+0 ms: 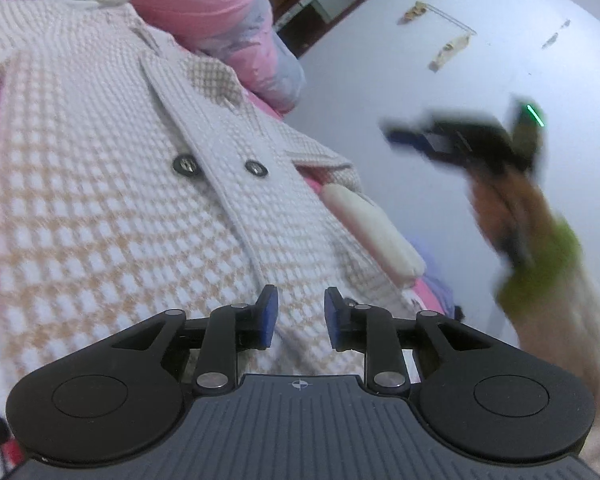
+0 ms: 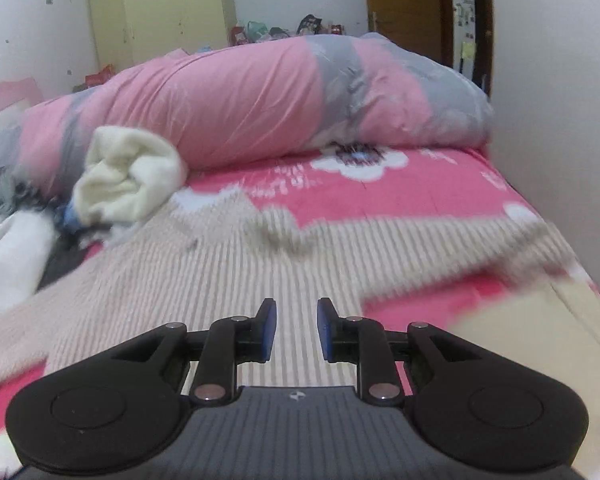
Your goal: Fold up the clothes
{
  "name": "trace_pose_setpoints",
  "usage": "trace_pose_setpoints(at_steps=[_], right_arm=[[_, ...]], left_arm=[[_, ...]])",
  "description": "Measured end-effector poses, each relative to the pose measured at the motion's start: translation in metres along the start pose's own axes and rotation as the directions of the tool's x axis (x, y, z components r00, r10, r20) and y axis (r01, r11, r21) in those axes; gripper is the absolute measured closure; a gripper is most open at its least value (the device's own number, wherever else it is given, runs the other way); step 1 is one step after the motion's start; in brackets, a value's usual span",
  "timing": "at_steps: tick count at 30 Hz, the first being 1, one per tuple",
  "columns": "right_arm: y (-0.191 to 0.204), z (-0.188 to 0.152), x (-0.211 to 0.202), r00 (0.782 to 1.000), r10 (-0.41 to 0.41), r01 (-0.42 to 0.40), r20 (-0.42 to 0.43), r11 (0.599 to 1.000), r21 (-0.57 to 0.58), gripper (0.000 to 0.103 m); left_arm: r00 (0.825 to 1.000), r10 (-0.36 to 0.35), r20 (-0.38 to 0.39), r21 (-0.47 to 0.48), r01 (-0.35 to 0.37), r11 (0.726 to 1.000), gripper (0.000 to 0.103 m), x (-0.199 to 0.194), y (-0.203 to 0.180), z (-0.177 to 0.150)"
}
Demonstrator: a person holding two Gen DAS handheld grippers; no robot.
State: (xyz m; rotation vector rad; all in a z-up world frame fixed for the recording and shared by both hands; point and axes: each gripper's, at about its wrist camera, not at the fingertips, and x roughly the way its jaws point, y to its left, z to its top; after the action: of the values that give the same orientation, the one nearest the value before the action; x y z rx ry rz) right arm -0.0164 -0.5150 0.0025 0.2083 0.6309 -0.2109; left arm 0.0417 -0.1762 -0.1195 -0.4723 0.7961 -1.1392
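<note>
A beige and white checked coat (image 1: 112, 184) with two dark buttons (image 1: 185, 166) lies spread front-up on the bed. My left gripper (image 1: 301, 322) hovers open just above its lower front, nothing between the blue pads. The left wrist view also catches the right gripper (image 1: 452, 136), blurred, held by a hand in a green sleeve off to the right of the coat. In the right wrist view the same coat (image 2: 228, 264) stretches across the pink bedsheet (image 2: 400, 196). My right gripper (image 2: 297, 330) stands open over the coat, empty.
A rolled pink and grey duvet (image 2: 260, 96) lies across the far side of the bed. A cream fleece garment (image 2: 128, 172) and white clothes (image 2: 8, 256) are heaped at the left. A white wall (image 2: 560, 120) borders the bed on the right. A wardrobe and door stand behind.
</note>
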Motion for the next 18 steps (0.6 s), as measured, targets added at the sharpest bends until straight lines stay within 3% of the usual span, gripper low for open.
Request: trace_pose_setpoints(at_steps=[3, 6, 9, 10, 12, 14, 18], right_arm=[[-0.010, -0.061, -0.035, 0.999, 0.026, -0.024, -0.030, 0.997, 0.071, 0.079], [-0.012, -0.117, -0.041, 0.997, 0.033, -0.026, -0.063, 0.994, 0.106, 0.079], [-0.010, -0.169, -0.020, 0.990, 0.017, -0.004, -0.142, 0.996, 0.088, 0.079], [-0.007, -0.182, -0.019, 0.994, 0.004, 0.003, -0.111, 0.998, 0.066, 0.079], [0.006, -0.192, -0.027, 0.999, -0.032, 0.032, -0.034, 0.999, -0.020, 0.077], [0.015, -0.194, -0.028, 0.998, -0.056, 0.055, -0.010, 0.996, -0.074, 0.076], [0.011, -0.199, -0.034, 0.999, -0.029, 0.031, 0.027, 0.998, -0.059, 0.075]], left_arm=[[1.000, 0.024, -0.001, -0.037, -0.024, 0.999, 0.078, -0.004, -0.003, 0.005], [0.998, 0.060, -0.006, -0.039, -0.060, 0.997, 0.078, -0.007, -0.009, 0.010], [0.994, 0.112, -0.005, 0.036, -0.112, 0.993, 0.078, 0.003, -0.025, 0.022], [0.992, 0.130, -0.004, 0.061, -0.129, 0.990, 0.078, 0.007, -0.031, 0.025], [0.986, 0.165, -0.001, 0.110, -0.163, 0.980, 0.078, 0.014, -0.042, 0.033], [0.980, 0.199, 0.004, 0.159, -0.197, 0.967, 0.078, 0.021, -0.052, 0.041], [0.957, 0.289, -0.008, 0.248, -0.278, 0.928, 0.078, 0.065, -0.068, 0.073]])
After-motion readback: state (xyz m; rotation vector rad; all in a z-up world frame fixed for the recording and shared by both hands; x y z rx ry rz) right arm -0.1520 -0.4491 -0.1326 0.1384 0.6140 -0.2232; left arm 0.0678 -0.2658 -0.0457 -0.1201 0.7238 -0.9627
